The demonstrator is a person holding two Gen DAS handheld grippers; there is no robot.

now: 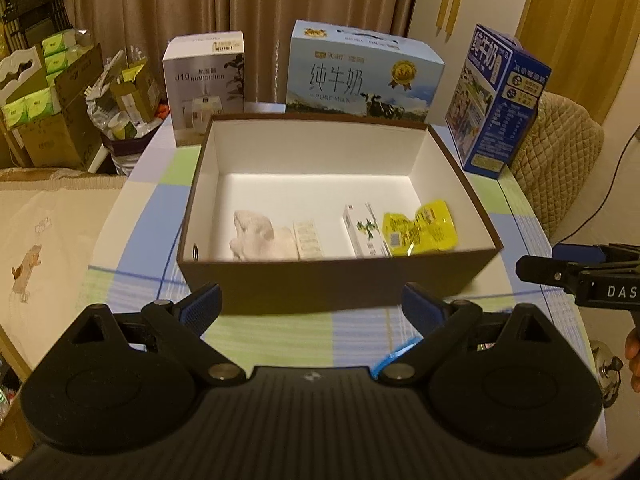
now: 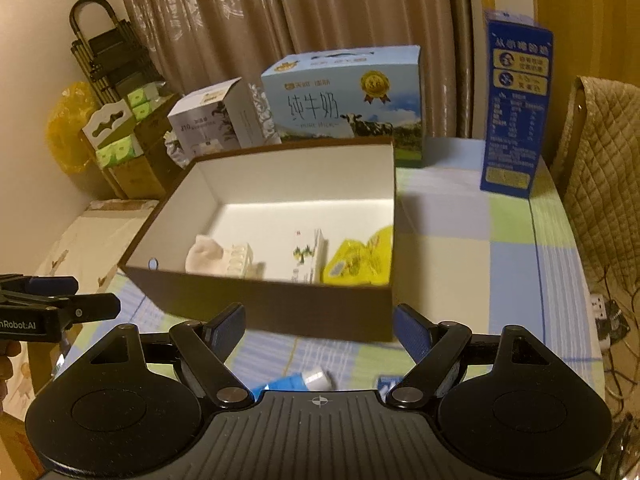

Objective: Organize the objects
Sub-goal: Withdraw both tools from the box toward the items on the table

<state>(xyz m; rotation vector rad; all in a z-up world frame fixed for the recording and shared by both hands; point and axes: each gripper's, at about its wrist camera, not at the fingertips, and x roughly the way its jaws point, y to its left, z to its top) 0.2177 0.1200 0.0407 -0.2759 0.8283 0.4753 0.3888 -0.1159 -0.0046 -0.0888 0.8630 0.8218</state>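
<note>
Between your left gripper (image 1: 312,304) jaws, spread wide, nothing is held; your right gripper (image 2: 319,326) likewise gapes empty. Just ahead of both sits the brown box (image 1: 336,280), open-topped, on the checked tablecloth (image 1: 132,208). Along its near inner wall, left to right: crumpled pale cloth (image 1: 260,236), small ribbed white pack (image 1: 308,240), green-printed carton (image 1: 366,232), yellow pouch (image 1: 420,228). Under your right jaws, close to the camera, lies a blue-and-white item (image 2: 308,380), perhaps a tube, blurred. Beyond the box stand a humidifier box (image 1: 206,84) and two milk cartons (image 1: 364,76), (image 1: 500,100).
</note>
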